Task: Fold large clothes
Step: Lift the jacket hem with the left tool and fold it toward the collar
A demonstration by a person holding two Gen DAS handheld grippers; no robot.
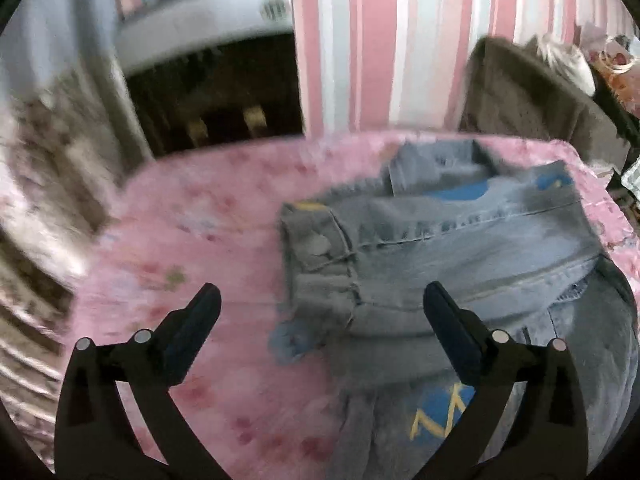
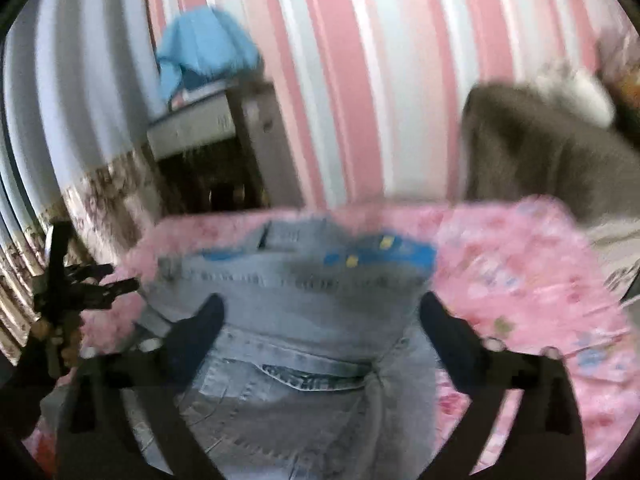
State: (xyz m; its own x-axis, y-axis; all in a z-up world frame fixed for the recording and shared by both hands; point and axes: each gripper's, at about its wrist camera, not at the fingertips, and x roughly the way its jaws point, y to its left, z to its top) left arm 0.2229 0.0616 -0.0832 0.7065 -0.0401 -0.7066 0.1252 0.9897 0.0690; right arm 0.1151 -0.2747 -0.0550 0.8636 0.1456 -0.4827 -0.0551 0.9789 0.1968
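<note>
Jeans of pale blue denim with blue and yellow patches [image 1: 460,240], partly folded, lie on the pink floral-covered counter [image 1: 192,232]. Left of the jeans' waistband, the left tool [image 1: 320,300] hovers with its fingers spread wide, holding nothing, one finger over the pink cover and the other over denim. Above the jeans' back pocket, the right tool [image 2: 320,308] hangs equally wide and empty. Behind the jeans stands a pink-and-white striped wall [image 1: 380,40].

Faded blue jeans [image 1: 472,248], pink floral sheet [image 1: 192,216]

Both grippers' fingers [image 1: 204,304] [image 2: 212,312] wide apart
</note>
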